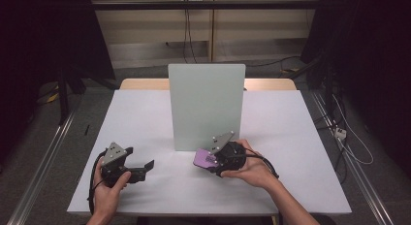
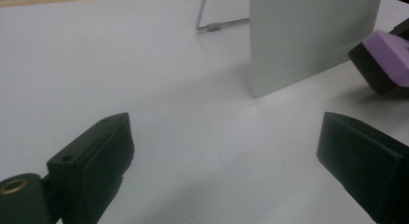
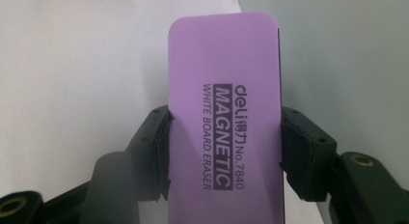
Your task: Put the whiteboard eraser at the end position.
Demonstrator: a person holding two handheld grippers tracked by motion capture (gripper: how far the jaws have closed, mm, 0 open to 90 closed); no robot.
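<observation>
A purple whiteboard eraser (image 3: pixel 224 103) with black print is clamped across its width by my right gripper (image 3: pixel 225 147). In the high view that right gripper (image 1: pixel 208 162) holds the eraser (image 1: pixel 204 158) low over the white table, just in front of an upright pale green board (image 1: pixel 206 106). The eraser (image 2: pixel 388 55), purple on top and black underneath, also appears at the right edge of the left gripper view. My left gripper (image 1: pixel 145 168) rests at the front left of the table, jaws wide apart with nothing between them (image 2: pixel 226 156).
The board (image 2: pixel 308 35) stands on a thin wire stand (image 2: pixel 212 26) at the table's middle. The white table (image 1: pixel 145 113) has bare surface left and right of the board. Cables lie on the floor (image 1: pixel 349 137) to the right.
</observation>
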